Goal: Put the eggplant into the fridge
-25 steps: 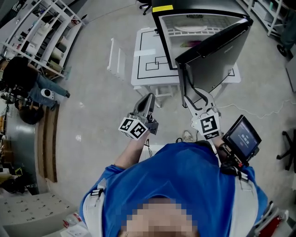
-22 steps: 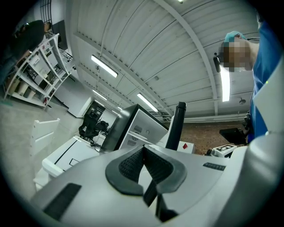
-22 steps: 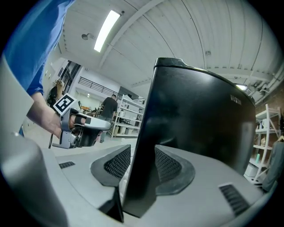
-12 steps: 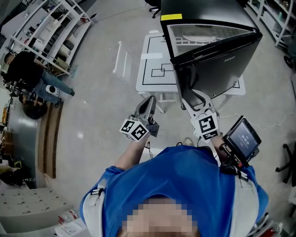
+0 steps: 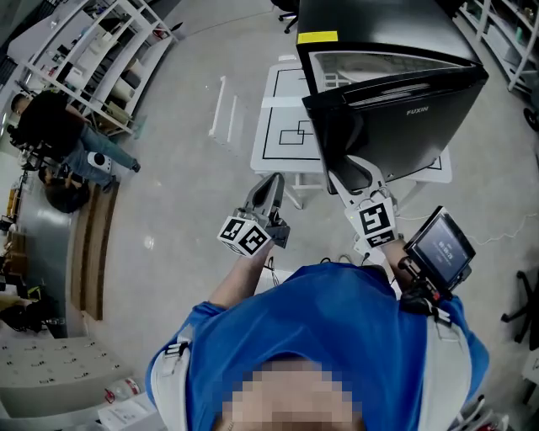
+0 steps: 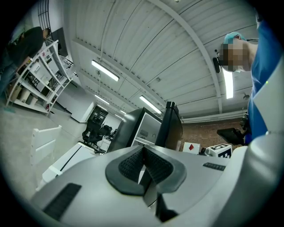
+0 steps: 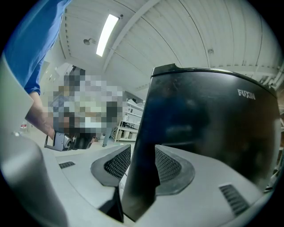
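— Black door (image 5: 396,118) in the way: where is the eggplant?
— I cannot tell; none of my views shows it. The door stands a little ajar on the fridge (image 5: 337,21), which sits on a white table (image 5: 282,126).
— And your tongs?
— My right gripper (image 5: 352,172) pinches the door's free edge between its pads. My left gripper (image 5: 271,183) has its jaws pressed together on nothing, apart from the fridge, out to its left

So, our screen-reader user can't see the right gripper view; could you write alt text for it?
The right gripper clamps the edge of a glossy black fridge door, which fills the frame's right half. Behind, a white ribbed ceiling with a strip light.
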The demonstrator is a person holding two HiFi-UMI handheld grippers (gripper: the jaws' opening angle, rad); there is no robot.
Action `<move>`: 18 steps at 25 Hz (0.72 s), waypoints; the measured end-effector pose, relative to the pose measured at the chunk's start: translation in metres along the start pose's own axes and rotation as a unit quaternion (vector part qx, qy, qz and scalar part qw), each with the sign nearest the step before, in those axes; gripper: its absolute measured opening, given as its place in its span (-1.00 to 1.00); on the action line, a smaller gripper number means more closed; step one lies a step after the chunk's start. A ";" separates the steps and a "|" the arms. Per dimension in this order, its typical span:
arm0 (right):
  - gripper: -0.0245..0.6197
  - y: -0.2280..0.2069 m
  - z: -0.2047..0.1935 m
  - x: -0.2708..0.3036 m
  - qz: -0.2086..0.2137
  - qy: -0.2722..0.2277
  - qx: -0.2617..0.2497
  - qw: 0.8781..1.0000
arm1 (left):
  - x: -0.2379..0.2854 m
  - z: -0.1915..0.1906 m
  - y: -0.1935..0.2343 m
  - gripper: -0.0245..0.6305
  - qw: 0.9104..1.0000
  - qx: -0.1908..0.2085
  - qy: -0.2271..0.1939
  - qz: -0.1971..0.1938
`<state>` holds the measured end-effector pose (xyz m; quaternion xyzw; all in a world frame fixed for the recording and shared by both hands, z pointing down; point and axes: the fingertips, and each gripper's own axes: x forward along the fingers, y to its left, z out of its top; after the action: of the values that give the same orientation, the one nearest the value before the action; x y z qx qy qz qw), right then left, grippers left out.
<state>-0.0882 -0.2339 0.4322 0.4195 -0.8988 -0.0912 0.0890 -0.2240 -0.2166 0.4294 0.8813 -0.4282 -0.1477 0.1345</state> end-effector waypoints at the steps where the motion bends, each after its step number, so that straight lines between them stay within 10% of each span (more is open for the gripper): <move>1: -0.38 -0.001 0.000 0.003 0.002 -0.001 0.000 1.000 | 0.001 0.000 0.002 -0.90 1.000 0.001 -0.001 0.002; 18: -0.38 -0.027 -0.002 0.054 0.009 0.002 0.004 1.000 | 0.015 0.014 0.013 -0.90 0.997 -0.049 -0.036 -0.048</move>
<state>-0.1020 -0.2925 0.4322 0.4115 -0.9029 -0.0860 0.0897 -0.2300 -0.2375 0.4193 0.8874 -0.3822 -0.2063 0.1549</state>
